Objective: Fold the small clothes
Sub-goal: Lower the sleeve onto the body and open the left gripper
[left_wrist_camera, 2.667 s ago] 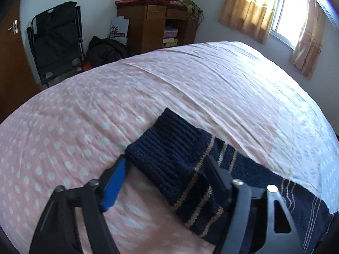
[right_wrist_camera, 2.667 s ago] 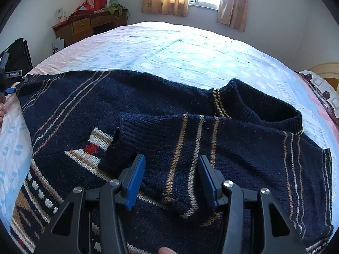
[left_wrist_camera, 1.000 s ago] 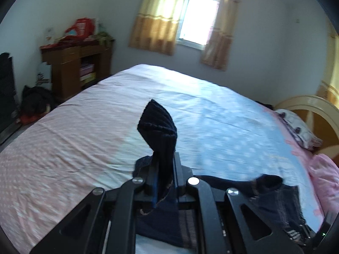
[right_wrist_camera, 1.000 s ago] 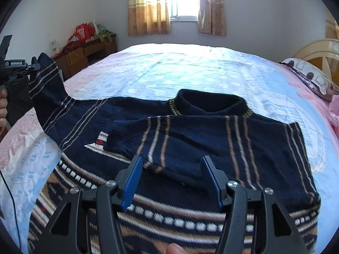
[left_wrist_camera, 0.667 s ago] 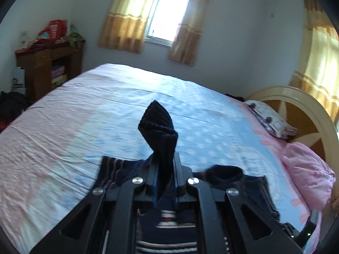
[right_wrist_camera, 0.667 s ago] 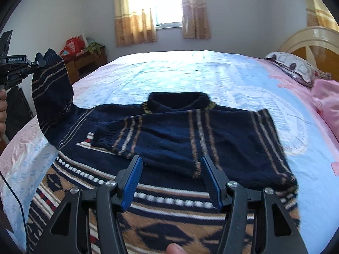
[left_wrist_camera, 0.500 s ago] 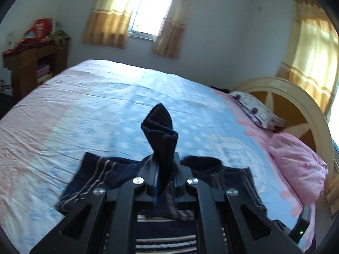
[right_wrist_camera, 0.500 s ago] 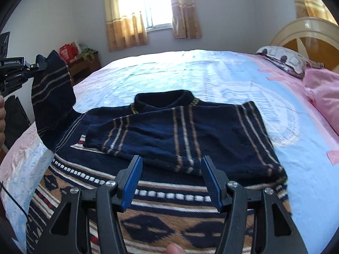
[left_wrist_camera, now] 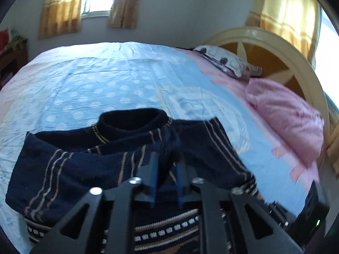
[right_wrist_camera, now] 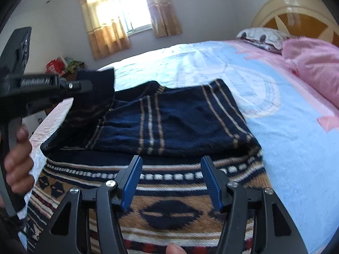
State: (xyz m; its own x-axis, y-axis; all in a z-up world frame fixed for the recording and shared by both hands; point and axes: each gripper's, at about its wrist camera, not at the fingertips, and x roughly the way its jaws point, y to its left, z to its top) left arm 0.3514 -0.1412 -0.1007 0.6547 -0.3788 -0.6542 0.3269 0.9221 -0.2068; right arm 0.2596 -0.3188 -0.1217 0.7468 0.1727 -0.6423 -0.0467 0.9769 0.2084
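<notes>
A navy sweater (right_wrist_camera: 169,122) with tan stripes and a patterned lower body lies flat on the bed (right_wrist_camera: 275,127), one sleeve folded across its chest. In the left wrist view my left gripper (left_wrist_camera: 166,165) hovers over the chest near the collar (left_wrist_camera: 129,120). Its jaws are opening, and the other sleeve's cuff (right_wrist_camera: 95,93) still hangs loose between them. That sleeve (left_wrist_camera: 70,165) drapes over the chest from the left. My right gripper (right_wrist_camera: 169,169) stands open above the patterned body, with nothing between its fingers.
A pink pillow (left_wrist_camera: 286,114), a patterned pillow (left_wrist_camera: 224,63) and a cream headboard (left_wrist_camera: 275,48) are at the right. A person's hand (right_wrist_camera: 17,160) holds the left gripper's handle. A wooden desk with clutter (right_wrist_camera: 57,67) stands by the curtained window (right_wrist_camera: 135,21).
The left gripper has carried the sleeve cuff rightward and down over the sweater's chest and its jaws have parted. The right gripper has swung to the right over the body, still open.
</notes>
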